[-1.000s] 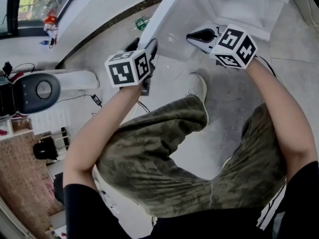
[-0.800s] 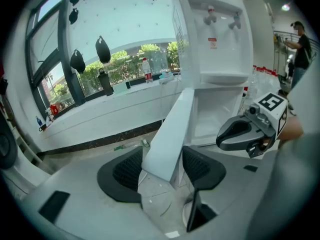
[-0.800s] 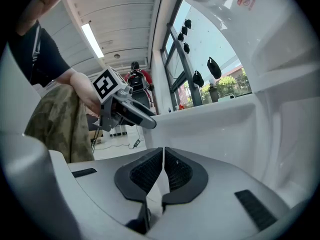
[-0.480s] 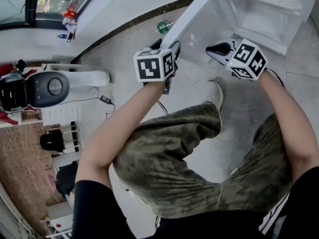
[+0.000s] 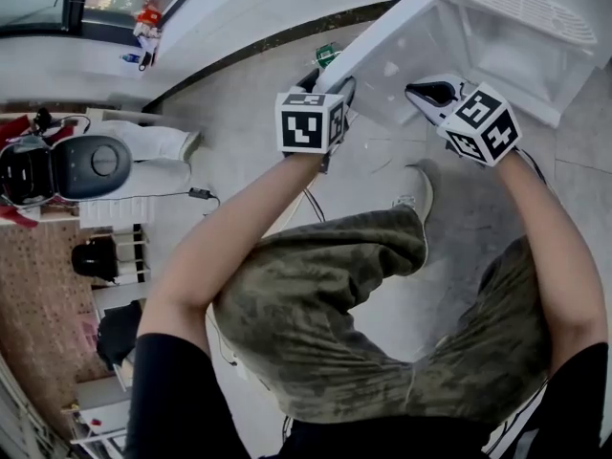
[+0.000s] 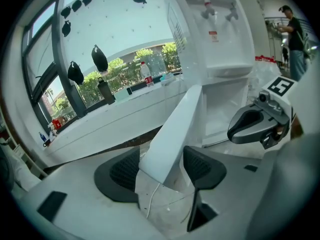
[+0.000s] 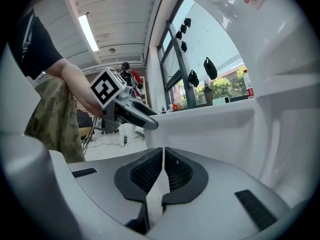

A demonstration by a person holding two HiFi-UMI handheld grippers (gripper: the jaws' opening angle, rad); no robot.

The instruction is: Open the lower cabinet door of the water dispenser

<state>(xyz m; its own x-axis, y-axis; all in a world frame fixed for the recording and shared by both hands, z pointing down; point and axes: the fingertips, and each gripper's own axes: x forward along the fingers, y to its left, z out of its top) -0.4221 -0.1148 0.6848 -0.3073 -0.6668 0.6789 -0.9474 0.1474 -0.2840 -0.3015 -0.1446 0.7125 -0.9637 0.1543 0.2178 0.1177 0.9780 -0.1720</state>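
Note:
The white water dispenser (image 5: 516,27) stands on the floor with its lower cabinet door (image 5: 382,41) swung out. My left gripper (image 5: 330,79) is open and straddles the door's free edge (image 6: 172,129). One pad sits on each side of that edge, close to the panel, and I see no firm squeeze. My right gripper (image 5: 421,92) is shut with nothing between its pads (image 7: 163,171). It hovers in front of the open cabinet (image 7: 280,134), beside the door's inner face (image 7: 200,129). It also shows at the right of the left gripper view (image 6: 255,126).
A green bottle (image 5: 327,54) lies on the floor behind the door. A black round-backed chair (image 5: 67,165) and a floor cable (image 5: 201,194) are at the left. The person's knees and a shoe (image 5: 411,189) crouch before the dispenser. Another person (image 6: 295,34) stands far behind.
Both grippers and the door sit further right in the head view as the view shifted. The left gripper stays at the door's edge; the right stays shut near the cabinet.

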